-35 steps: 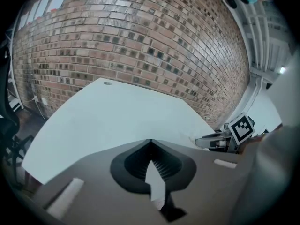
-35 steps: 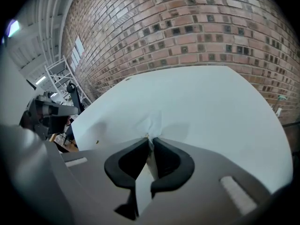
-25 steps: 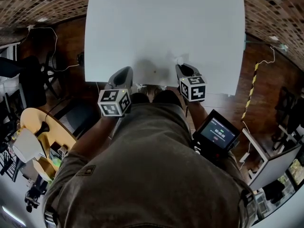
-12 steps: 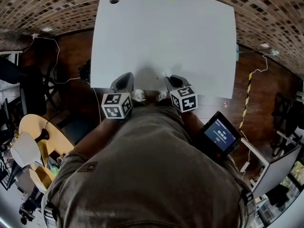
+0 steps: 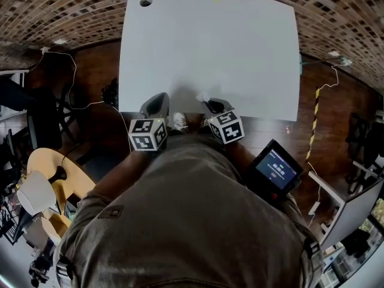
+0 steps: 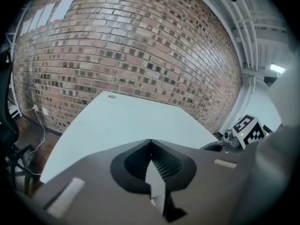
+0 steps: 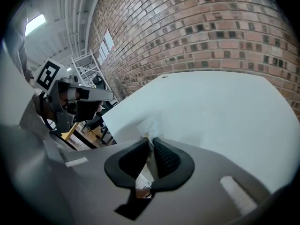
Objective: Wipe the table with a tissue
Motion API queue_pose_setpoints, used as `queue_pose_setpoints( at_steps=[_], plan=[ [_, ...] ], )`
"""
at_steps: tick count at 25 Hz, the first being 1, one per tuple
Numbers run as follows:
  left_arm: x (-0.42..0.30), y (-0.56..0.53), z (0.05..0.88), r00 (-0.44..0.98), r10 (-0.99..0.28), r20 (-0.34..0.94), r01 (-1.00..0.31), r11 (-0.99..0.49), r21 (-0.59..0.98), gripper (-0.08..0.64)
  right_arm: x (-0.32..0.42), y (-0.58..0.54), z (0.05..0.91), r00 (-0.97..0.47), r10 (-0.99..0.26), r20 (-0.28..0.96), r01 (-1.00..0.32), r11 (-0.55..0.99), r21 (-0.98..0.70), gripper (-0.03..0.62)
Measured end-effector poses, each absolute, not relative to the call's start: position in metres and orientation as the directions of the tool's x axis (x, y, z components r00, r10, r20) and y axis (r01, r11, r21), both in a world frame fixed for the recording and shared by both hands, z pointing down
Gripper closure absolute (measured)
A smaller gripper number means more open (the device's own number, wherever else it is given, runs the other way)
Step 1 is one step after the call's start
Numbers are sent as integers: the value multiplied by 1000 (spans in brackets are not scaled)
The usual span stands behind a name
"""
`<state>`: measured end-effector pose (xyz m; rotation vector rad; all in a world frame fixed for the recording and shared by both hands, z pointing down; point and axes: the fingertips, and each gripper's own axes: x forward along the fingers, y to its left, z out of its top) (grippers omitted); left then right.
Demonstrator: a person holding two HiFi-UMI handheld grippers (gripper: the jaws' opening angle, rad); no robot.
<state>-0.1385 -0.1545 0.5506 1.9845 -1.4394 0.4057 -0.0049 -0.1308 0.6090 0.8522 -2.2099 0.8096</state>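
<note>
The white table [image 5: 240, 47] fills the upper head view. A small white tissue [image 5: 203, 96] lies crumpled at the table's near edge, with my right gripper [image 5: 210, 104] shut on it. In the right gripper view the tissue [image 7: 149, 124] sticks out past the closed jaws onto the table [image 7: 220, 107]. My left gripper [image 5: 157, 104] hovers at the near edge, a little left of the right one. Its jaws are shut with nothing between them in the left gripper view [image 6: 150, 142]. Each gripper shows at the side of the other's view: the right gripper [image 6: 246, 130] and the left gripper [image 7: 70, 95].
A cable hole [image 5: 146, 2] marks the table's far left corner. A brick wall [image 6: 140, 46] rises behind the table. Dark chairs and a round yellow table [image 5: 42, 161] stand on the left, a screen device [image 5: 276, 170] hangs at the person's right, and cables lie on the wooden floor.
My right gripper has slid left along the table's near edge with the tissue, closing in on the left gripper. The left gripper has hardly moved.
</note>
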Motion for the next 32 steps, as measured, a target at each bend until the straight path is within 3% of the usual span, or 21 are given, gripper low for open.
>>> queue_pose_setpoints(
  at_steps=[9,32],
  plan=[
    [-176,-127,562,311,-689,655,-945,-149,292,558,-57,-112,635,-614,-257,746,-682,649,-338,551],
    [-118,-153,562,386,-645,660,-922,-245,300,558,55,-158,630,-503,-413,759,-832,468,-297,549]
  ],
)
